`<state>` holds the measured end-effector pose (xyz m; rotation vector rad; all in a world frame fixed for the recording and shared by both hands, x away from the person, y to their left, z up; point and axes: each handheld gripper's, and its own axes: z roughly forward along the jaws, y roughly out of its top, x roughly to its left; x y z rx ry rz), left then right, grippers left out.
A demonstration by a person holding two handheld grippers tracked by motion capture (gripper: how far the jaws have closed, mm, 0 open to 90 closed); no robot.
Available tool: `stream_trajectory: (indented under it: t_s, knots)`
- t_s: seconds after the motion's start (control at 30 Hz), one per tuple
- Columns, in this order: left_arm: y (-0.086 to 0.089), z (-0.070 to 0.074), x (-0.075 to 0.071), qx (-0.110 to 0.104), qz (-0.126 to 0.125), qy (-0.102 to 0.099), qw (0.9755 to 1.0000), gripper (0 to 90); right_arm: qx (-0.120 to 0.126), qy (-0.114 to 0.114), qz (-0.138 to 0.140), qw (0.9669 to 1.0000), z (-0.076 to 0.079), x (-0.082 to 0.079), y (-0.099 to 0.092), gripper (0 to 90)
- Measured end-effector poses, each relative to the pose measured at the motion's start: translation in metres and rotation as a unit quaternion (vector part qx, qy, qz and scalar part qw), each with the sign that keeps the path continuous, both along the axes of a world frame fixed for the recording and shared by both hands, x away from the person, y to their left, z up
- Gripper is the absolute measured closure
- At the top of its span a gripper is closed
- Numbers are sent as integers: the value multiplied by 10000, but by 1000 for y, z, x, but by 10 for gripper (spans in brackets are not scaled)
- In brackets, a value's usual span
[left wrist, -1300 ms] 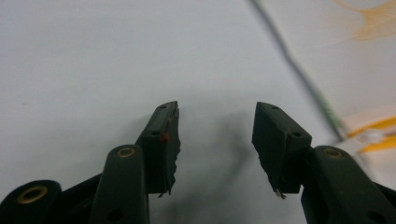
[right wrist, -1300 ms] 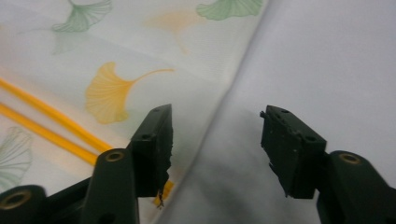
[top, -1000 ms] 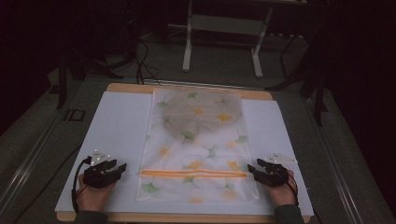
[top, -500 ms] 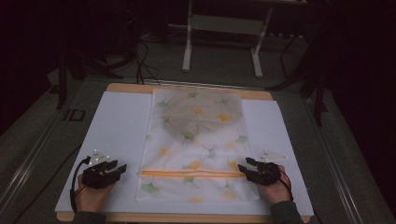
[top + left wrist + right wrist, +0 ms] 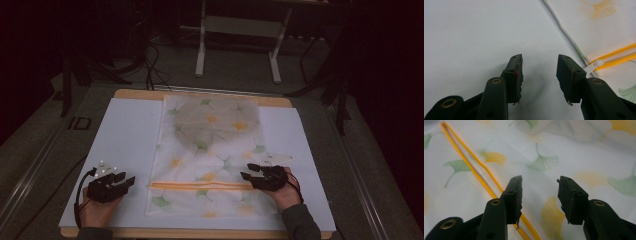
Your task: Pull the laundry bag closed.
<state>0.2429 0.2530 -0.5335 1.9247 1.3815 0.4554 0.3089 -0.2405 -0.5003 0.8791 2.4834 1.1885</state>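
Note:
A translucent bag [image 5: 212, 150] printed with green and yellow leaves lies flat on the white sheet [image 5: 127, 135]. An orange zip strip [image 5: 200, 186] crosses it near the front. My left gripper [image 5: 129, 181] rests on the sheet left of the bag, open and holding nothing; its jaws have just closed a little. In the left gripper view the gripper [image 5: 539, 65] points at bare sheet, with the zip's white end tab [image 5: 596, 64] to its right. My right gripper [image 5: 248, 171] hovers over the bag's right part, above the zip [image 5: 474, 167]. It [image 5: 539, 187] is open, its jaws have just been closing, and nothing is between them.
The white sheet covers a wooden table top [image 5: 280, 101]. Beyond the far edge stand a metal stand's legs [image 5: 202, 60] and some cables [image 5: 150, 65] on a dark floor. A cable [image 5: 77, 210] trails from the left gripper.
My right gripper has moved left, from the bag's right edge to over the bag. The left gripper has stayed where it was.

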Motion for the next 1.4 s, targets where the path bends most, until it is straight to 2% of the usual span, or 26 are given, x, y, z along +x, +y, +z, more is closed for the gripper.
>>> stream_trajectory:
  t_s: [0.03,0.1,0.2,0.47,0.57,1.0,1.23,1.4]
  knots:
    - [0,0,0,0,0,0,10000,560,0,0,0,10000,0,0,0,545]
    - [1,0,0,8,-4,-11,10000,560,-21,-35,216,9998,3,1,12,550]
    - [1,0,0,12,9,-32,10000,558,-26,-44,378,9993,6,3,23,565]
    - [1,0,0,-1,-58,-38,10000,554,160,-14,803,9966,8,5,56,592]
    - [0,0,-1,10,-93,-34,9999,555,139,-31,945,9954,10,5,68,591]
    - [1,1,-1,-80,-285,-12,9996,561,159,-48,1313,9912,12,7,107,590]
    - [2,1,-2,-106,-274,-22,9996,565,179,-61,1485,9887,12,9,123,619]
    - [2,1,-2,-96,-273,-19,9996,565,170,16,1617,9867,6,12,137,648]
